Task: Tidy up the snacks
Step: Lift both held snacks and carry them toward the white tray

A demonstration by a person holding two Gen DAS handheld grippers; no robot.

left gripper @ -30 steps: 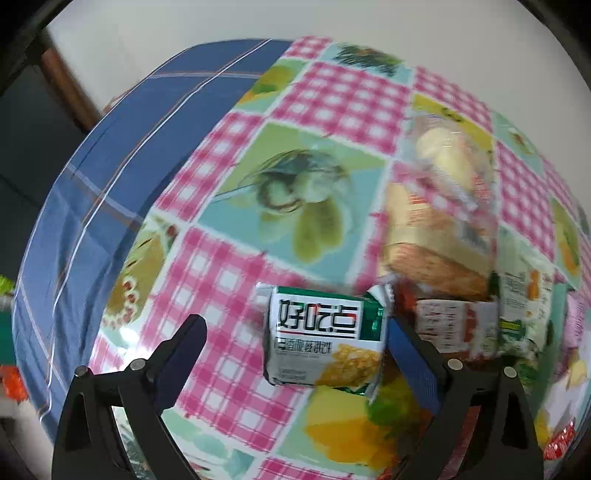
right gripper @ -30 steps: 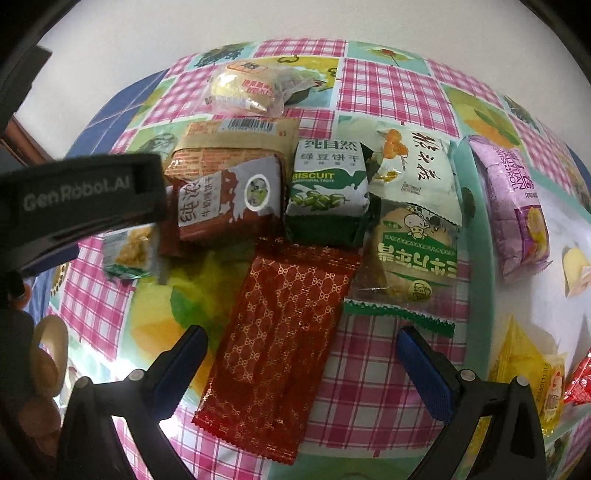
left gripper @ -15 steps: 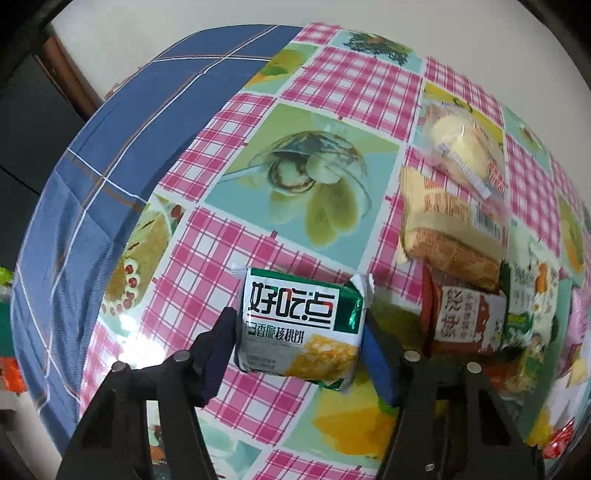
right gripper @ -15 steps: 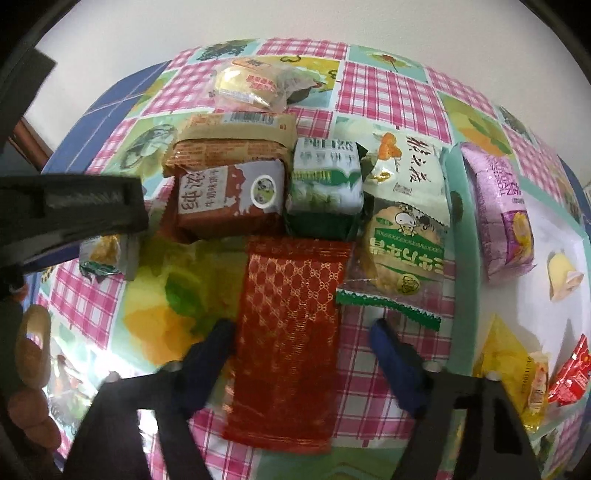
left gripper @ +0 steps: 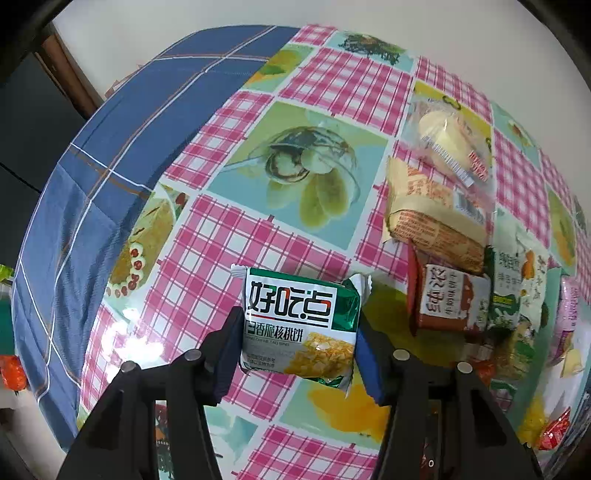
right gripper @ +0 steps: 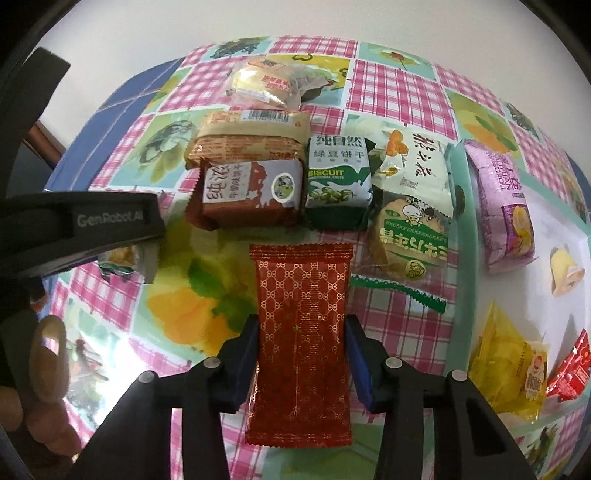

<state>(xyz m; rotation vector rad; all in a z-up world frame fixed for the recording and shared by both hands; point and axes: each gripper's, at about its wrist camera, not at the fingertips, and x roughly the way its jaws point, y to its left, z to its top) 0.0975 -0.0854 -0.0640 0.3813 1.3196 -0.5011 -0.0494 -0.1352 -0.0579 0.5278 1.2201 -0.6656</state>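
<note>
Your left gripper [left gripper: 297, 349] has just been closing and now pinches the green pack [left gripper: 300, 325] by its two sides; the pack sits between the blue pads, over the tablecloth [left gripper: 236, 251]. Your right gripper [right gripper: 301, 354] has just closed too, its pads pressed on the long sides of the red pack [right gripper: 303, 332].

Only the left view shows the green pack's face, with Chinese characters and small lettering too fine to read. Only the right view shows the red pack whole, and your left gripper's arm marked "GenRobot.AI" [right gripper: 110, 219] to its left, with fingers [right gripper: 48, 347] of your hand below it.

Beyond the red pack lies a row of snacks: a brown pack [right gripper: 247, 194], a green one reading "BISCUIT" [right gripper: 338, 181], then a tan pack [right gripper: 251, 138] and a clear-wrapped cake [right gripper: 266, 83]. Right of the red pack, a purple pack [right gripper: 504, 206] lies on a white tray [right gripper: 554, 236].

The cloth is pink check with fruit squares; a blue cloth [left gripper: 110, 155] and a white wall [left gripper: 184, 14] lie beyond.
</note>
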